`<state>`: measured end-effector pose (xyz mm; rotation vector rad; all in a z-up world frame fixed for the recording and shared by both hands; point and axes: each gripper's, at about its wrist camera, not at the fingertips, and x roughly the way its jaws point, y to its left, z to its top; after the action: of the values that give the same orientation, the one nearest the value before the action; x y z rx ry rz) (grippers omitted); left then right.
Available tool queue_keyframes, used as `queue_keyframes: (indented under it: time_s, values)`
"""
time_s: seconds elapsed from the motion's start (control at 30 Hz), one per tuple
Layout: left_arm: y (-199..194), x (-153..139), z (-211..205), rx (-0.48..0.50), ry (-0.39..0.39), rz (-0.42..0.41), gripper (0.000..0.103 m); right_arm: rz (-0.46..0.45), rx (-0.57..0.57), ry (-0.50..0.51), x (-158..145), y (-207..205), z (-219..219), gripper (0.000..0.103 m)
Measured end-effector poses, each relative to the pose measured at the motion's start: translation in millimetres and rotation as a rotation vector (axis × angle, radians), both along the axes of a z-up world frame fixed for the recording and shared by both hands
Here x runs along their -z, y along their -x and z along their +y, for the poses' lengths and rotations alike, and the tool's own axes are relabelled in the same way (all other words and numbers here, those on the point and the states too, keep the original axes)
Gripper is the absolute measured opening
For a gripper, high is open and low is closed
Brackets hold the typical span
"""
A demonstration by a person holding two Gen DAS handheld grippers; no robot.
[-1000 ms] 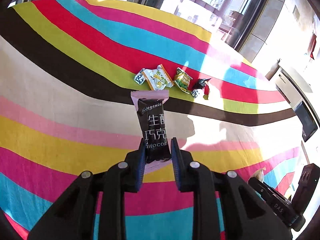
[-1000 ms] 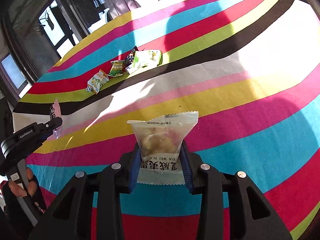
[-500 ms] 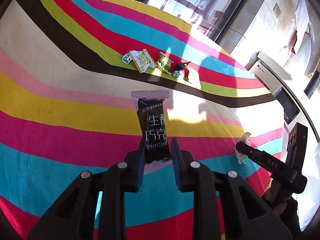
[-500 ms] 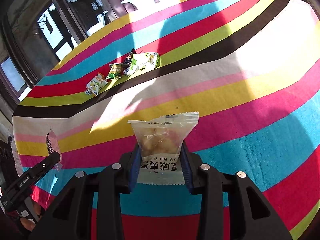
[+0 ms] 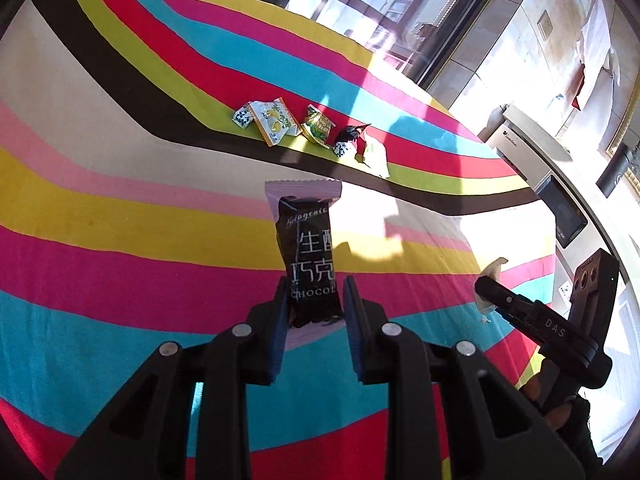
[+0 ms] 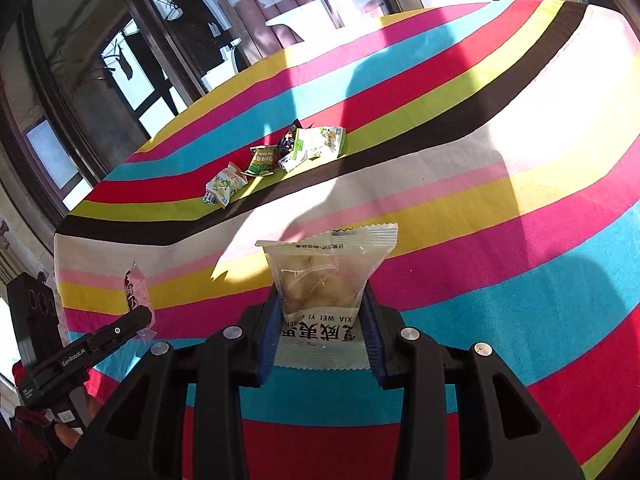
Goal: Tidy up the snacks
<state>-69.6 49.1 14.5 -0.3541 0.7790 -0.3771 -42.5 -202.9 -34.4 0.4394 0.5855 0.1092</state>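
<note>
Chocolate bar (image 5: 310,258) lengthwise along left claw (image 5: 314,300)

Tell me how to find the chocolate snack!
Look over the striped tablecloth, nearer than the row of small snack packets lying along its lime-green stripe. The chocolate bar stands upright, pinched in the left gripper. It is the only long black wrapper with white writing and pale pink ends.

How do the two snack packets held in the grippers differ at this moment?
The chocolate bar packet is narrow, opaque black with white lettering and pale pink ends; the pastry packet is wider and clear, showing a tan pastry. The left gripper holds the chocolate bar packet with its print upright; the right gripper holds the pastry packet's print upside down. Both are clamped at their lower ends, above the striped tablecloth.
</note>
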Motion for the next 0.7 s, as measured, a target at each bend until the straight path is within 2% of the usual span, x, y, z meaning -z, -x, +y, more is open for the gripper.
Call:
queue_keyframes:
  time_s: [0.2,0.5,0.7]
  values:
    - [8,-6,1,-0.006,-0.005,-0.011,0.025,-0.044,0.011,-0.112,-6,35,-9,0.037]
    - [51,-26,-28,0.121,0.058,-0.04,0.025,-0.044,-0.038,-0.005,-18,109,-9,0.037]
    - [63,-20,-57,0.198,0.044,-0.016,0.025,-0.04,-0.003,0.018,-17,155,-23,0.037]
